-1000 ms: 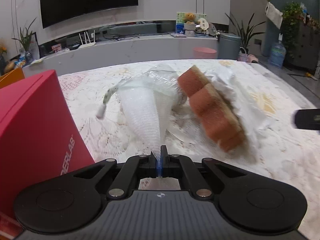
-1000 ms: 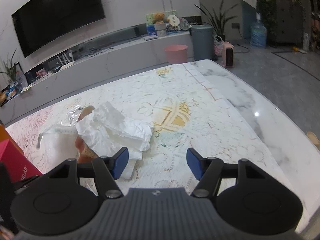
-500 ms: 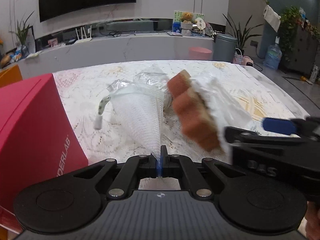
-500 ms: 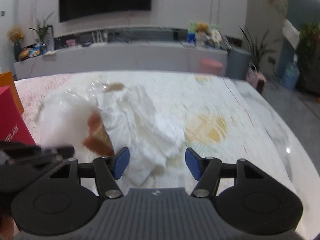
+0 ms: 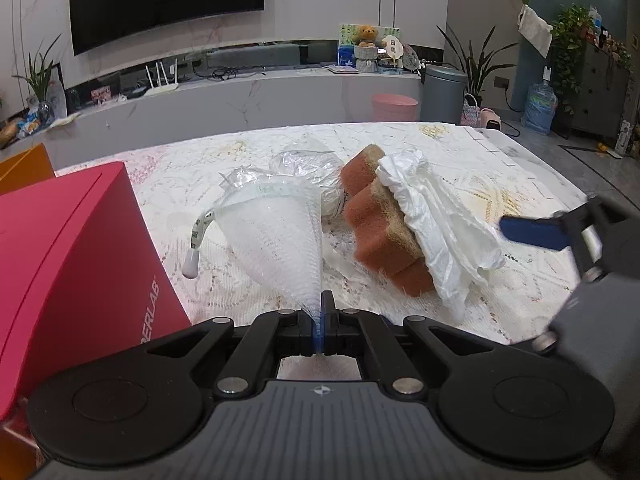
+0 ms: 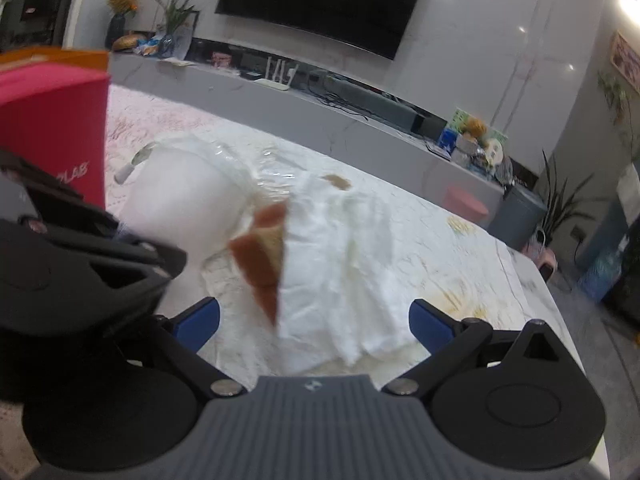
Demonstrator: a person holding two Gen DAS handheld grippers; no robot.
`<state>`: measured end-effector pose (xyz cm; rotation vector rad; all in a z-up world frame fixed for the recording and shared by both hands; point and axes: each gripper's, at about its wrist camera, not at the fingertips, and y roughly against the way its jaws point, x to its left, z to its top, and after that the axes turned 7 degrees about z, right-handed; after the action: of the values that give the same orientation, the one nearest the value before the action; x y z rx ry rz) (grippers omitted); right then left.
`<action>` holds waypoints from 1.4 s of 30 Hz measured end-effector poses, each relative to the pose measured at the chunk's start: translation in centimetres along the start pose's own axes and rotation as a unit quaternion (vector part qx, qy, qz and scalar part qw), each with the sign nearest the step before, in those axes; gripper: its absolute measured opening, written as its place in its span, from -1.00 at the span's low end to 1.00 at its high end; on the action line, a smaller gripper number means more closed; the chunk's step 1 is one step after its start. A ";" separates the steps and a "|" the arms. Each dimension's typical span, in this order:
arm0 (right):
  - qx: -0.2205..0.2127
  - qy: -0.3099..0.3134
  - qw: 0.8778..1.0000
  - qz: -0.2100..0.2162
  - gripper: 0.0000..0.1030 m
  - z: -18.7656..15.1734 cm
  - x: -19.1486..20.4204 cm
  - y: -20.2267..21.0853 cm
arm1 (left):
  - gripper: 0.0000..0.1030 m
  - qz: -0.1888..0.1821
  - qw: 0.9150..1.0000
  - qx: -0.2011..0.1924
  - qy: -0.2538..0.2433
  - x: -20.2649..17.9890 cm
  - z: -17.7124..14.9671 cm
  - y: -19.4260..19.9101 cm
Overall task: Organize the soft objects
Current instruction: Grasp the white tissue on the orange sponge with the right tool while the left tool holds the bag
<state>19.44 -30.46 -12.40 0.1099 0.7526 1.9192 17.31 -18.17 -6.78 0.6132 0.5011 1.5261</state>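
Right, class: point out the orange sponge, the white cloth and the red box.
orange sponge [image 5: 374,236], left wrist view, its scalloped side.
white cloth [image 5: 440,224], left wrist view, its crumpled middle.
red box [image 5: 76,248], left wrist view, its sloping face.

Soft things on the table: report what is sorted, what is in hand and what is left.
Sorted: nothing visibly; all lie beside the red box. In hand: left claw shut on the mesh bag; right claw, jaws just opened wide, faces the white cloth. Left: sponge, cloth, bag.

From my feed: white marble wall with a mounted black television; long grey media console below it; pink bin beside a grey lidded bin; potted plants; grey floor; ceiling spotlights.
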 end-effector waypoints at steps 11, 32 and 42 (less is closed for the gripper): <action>0.073 -0.057 0.993 0.069 -0.95 0.3 -3.6 0.1 | -0.99 -0.013 1.000 -0.012 -0.004 -0.2 0.2 1.3; 0.124 -0.209 0.962 0.126 0.49 0.5 -8.8 5.7 | -0.98 -0.011 1.000 -0.015 -0.007 0.1 0.8 1.3; 0.108 -0.226 0.960 0.125 0.89 -1.8 -8.2 0.9 | -0.98 -0.021 1.000 -0.006 -0.020 -0.1 0.3 1.2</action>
<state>21.88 -38.52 -11.34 0.7849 0.6515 1.9365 16.59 -18.39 -5.79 0.6191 0.4708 1.4732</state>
